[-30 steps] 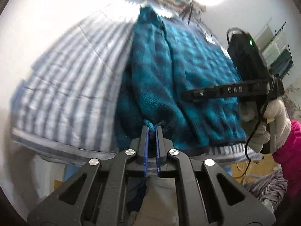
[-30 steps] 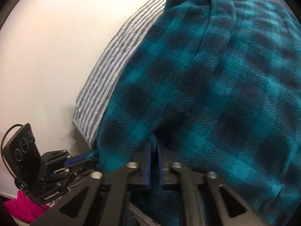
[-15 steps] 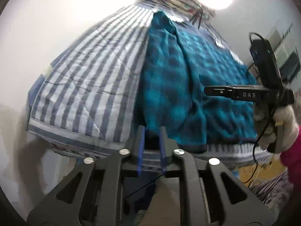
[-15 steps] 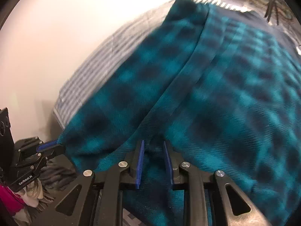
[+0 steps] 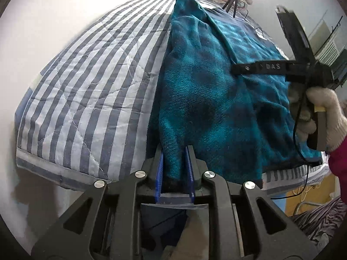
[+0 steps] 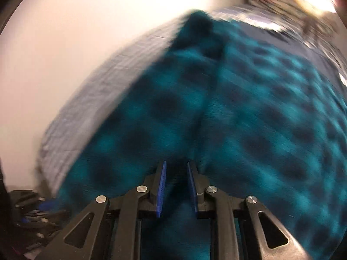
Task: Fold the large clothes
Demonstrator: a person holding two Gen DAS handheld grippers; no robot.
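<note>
On a blue-and-white striped quilt (image 5: 91, 82), teal plaid fleece garment (image 5: 208, 99) spread from 12 to 4 o'clock, left gripper (image 5: 174, 151) jaws parted around its near hem, right gripper (image 6: 176, 165) likewise released, fleece between its blue pads (image 6: 161, 186), view blurred.

right wrist view smeared by motion blur; teal garment (image 6: 249, 130) cut off at right edge; bed (image 6: 104, 99) stripes unreadable.

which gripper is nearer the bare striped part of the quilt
Left. The left gripper sits at the left edge of the teal garment, right beside the bare striped quilt. The right gripper is farther right, over the garment's middle.
</note>
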